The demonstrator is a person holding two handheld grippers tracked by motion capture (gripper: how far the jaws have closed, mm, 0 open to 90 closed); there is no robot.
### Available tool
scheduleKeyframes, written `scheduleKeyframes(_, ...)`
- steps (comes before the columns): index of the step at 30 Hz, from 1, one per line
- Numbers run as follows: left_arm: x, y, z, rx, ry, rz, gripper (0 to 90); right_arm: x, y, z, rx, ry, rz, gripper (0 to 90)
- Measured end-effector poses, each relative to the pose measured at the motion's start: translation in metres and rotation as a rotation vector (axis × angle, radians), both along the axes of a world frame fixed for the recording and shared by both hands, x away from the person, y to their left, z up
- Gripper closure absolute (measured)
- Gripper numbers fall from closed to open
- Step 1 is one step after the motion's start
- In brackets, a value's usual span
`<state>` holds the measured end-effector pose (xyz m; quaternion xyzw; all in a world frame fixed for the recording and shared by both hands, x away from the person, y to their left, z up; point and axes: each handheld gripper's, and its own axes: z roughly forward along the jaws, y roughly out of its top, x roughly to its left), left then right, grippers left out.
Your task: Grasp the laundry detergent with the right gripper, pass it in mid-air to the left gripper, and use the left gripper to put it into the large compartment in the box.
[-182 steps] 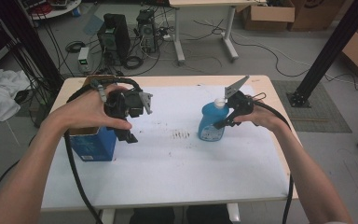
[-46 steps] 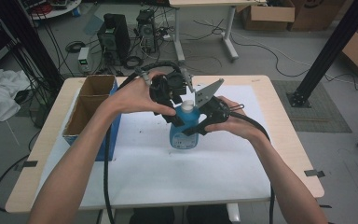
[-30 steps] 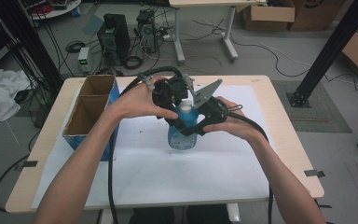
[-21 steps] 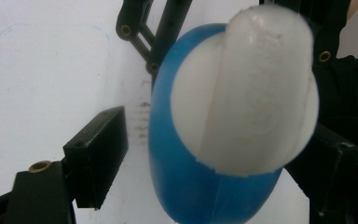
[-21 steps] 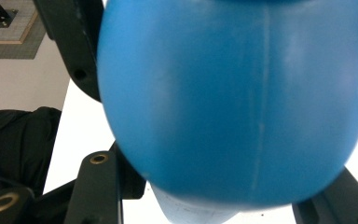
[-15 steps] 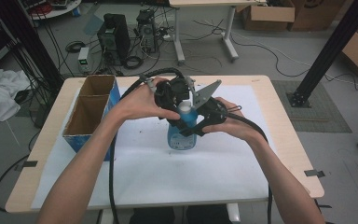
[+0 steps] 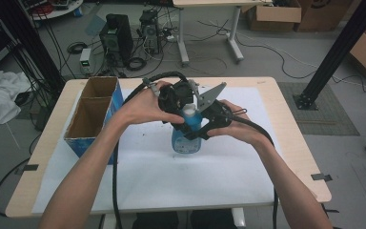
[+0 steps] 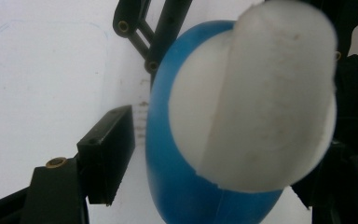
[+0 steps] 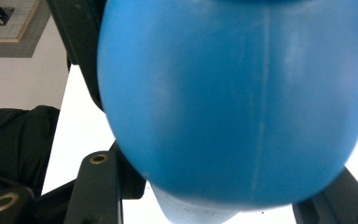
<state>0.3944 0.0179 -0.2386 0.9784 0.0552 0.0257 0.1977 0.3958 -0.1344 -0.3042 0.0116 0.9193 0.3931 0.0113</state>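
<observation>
Currently your right gripper [image 7: 198, 130] clamps the slick, rigid bottle [image 7: 186, 138]; left gripper [image 7: 183, 102], half-open, has been closing around the cap [image 8: 256, 93] at 12 o'clock.

The blue bottle [image 7: 186, 137] looks like smooth, faintly glossy plastic with a moulded seam; its white cap [image 8: 261, 98] is matt plastic, lightly scuffed. The left gripper [image 7: 180, 109] above it and the right gripper [image 7: 201, 125] beside it show matt black jaws with brass-coloured inserts. Under the bottle lies matt white paper [image 7: 171, 181] on a pale wood-look table [image 7: 295, 143]; left of the bottle stands a cardboard box [image 7: 93, 117] with blue printed sides
</observation>
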Motion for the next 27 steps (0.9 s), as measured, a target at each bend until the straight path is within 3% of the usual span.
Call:
scheduleKeyframes(16, -0.0023, 0.0001, 0.0006, 0.0, 0.005, -0.021, 36.6, 0.0005, 0.0011, -0.0019, -0.004, -0.002, -0.004, 45.7)
scheduleKeyframes(27, -0.004, 0.0003, 0.0021, -0.001, -0.003, -0.018, 37.6, 0.0, 0.0009, -0.003, 0.012, 0.006, 0.002, 45.6)
